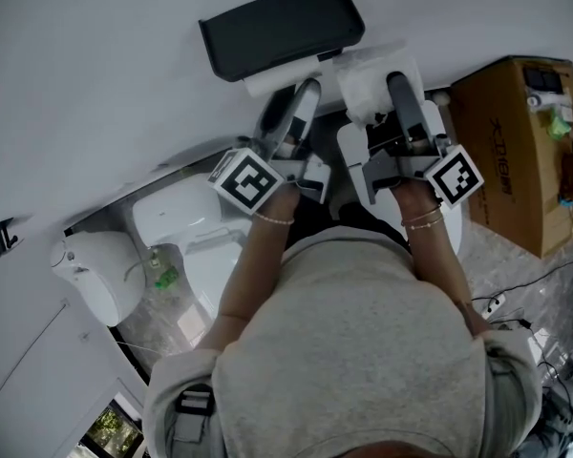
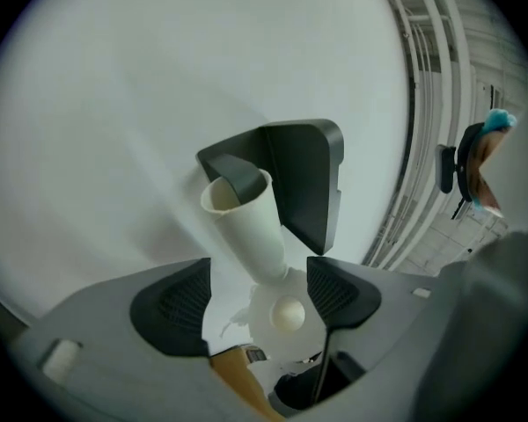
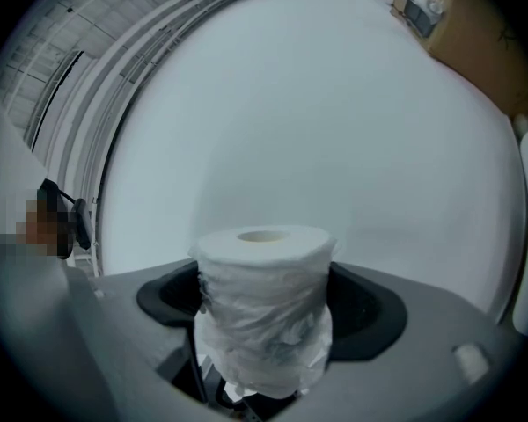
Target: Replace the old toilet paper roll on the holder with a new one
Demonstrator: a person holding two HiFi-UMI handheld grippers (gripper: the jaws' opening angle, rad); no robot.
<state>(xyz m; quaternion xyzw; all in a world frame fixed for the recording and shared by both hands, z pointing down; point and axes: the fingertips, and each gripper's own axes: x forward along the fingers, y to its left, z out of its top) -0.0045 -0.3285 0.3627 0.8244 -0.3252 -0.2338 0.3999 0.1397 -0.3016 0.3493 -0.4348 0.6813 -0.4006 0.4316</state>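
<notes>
A dark grey holder [image 1: 282, 27] [image 2: 299, 183] is fixed to the white wall. The old roll, a bare white cardboard tube [image 1: 275, 81] [image 2: 246, 222], hangs tilted on its arm. My left gripper [image 1: 301, 98] [image 2: 255, 301] is open, its dark pads [image 2: 172, 310] standing either side of the tube's lower end with a gap on both sides. White paper scraps [image 2: 286, 315] sit low between the jaws. My right gripper [image 1: 387, 93] [image 3: 264, 310] is shut on a new toilet paper roll [image 1: 372, 89] [image 3: 264, 306] in clear plastic wrap, held upright just right of the holder.
A white toilet [image 1: 186, 227] stands below left of my arms, with a white bin [image 1: 95, 270] further left. A brown cardboard box [image 1: 520, 151] sits at the right, and cables [image 1: 516, 294] lie on the floor. A black hook [image 1: 2, 237] [image 2: 449, 170] is on the wall.
</notes>
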